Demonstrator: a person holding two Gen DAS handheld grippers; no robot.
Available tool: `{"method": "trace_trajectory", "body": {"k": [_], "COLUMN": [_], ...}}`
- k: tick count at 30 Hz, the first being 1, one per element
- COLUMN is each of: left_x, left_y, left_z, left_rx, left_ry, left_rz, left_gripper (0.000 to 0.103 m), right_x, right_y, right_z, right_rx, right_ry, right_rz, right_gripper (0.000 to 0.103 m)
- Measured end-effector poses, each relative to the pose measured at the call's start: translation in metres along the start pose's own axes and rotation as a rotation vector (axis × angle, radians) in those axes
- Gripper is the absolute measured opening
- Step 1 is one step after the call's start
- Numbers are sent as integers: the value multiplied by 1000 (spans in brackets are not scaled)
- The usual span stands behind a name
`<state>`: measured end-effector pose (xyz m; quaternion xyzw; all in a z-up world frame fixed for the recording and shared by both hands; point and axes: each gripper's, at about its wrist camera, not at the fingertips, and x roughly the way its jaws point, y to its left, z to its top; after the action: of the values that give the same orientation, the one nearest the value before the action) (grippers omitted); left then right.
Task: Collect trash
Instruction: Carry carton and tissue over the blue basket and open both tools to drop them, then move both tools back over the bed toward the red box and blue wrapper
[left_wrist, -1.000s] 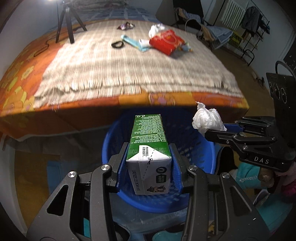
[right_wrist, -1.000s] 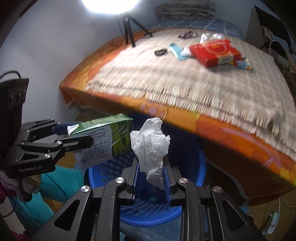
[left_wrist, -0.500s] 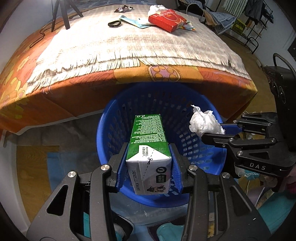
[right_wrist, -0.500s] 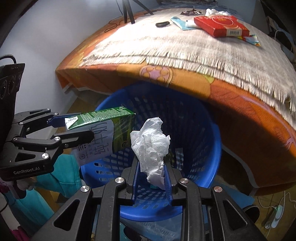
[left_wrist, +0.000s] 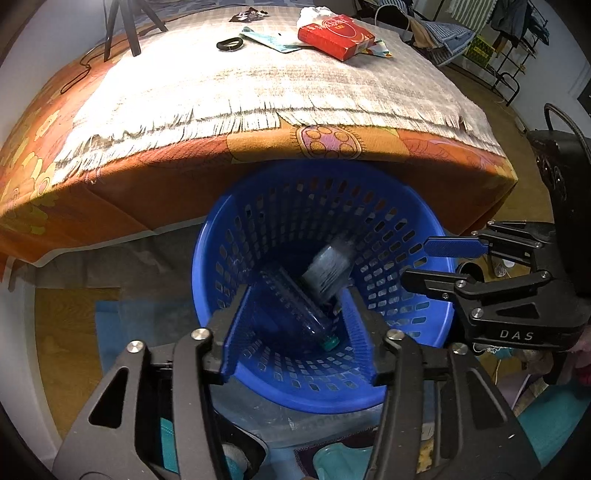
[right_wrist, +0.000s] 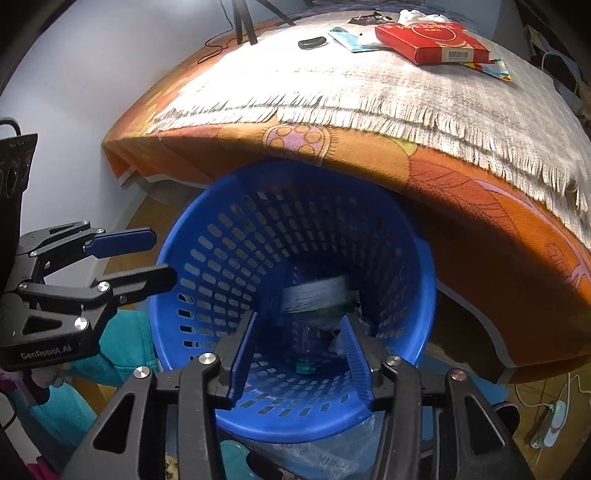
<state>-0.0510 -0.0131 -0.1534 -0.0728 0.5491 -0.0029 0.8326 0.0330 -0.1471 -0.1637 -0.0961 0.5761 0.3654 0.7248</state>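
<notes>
Okay, both jaws have just been opened: left gripper (left_wrist: 297, 332) and right gripper (right_wrist: 297, 354) gape empty, carton (left_wrist: 327, 273) dropped mid-basket (left_wrist: 229, 243); clearance should be confirmed before lifting.

The basket (left_wrist: 436, 325) is glossy blue perforated plastic. A clear plastic bottle (left_wrist: 295, 306) lies inside. The bed (left_wrist: 155, 192) wears orange printed cloth under a coarse fringed woven throw (left_wrist: 258, 81).

L gripper (left_wrist: 297, 332) at bottom centre of its frame, jaws just opened, nothing between them. R gripper (right_wrist: 299, 354) likewise (both angled steeply down).
</notes>
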Motion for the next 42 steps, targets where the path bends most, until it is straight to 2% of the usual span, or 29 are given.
{"method": "trace_trajectory", "body": {"k": [5, 8, 12, 15, 22, 27, 33, 42], "left_x": [0, -1, -1, -2, -4, -6, -16, -37], "left_y": [0, 1, 2, 2, 2, 3, 11, 26], "left_z": [2, 2, 4, 4, 4, 5, 13, 37], "left_rx": [-3, -6, -8, -11, -9, -14, -39, -72], "left_ry": [-2, -7, -10, -10, -20, -25, -56, -133], "left_rz": [2, 6, 11, 13, 18, 17, 13, 32], "left_gripper": [56, 61, 61, 62, 63, 63, 63, 63], "right_x": [-4, -6, -9, -12, -18, -26, -47, -78], "right_y": [-3, -3, -3, -3, -6, -6, -4, 3], "right_z": [3, 4, 4, 5, 9, 15, 28, 48], "right_rx": [15, 19, 17, 20, 35, 40, 46, 43], "right_ry": [-15, -24, -35, -43, -54, -70, -119, -201], "right_rz": [-13, -25, -48, -60, -85, -106, -142, -178], "right_gripper": [61, 69, 79, 83, 88, 95, 100, 100]}}
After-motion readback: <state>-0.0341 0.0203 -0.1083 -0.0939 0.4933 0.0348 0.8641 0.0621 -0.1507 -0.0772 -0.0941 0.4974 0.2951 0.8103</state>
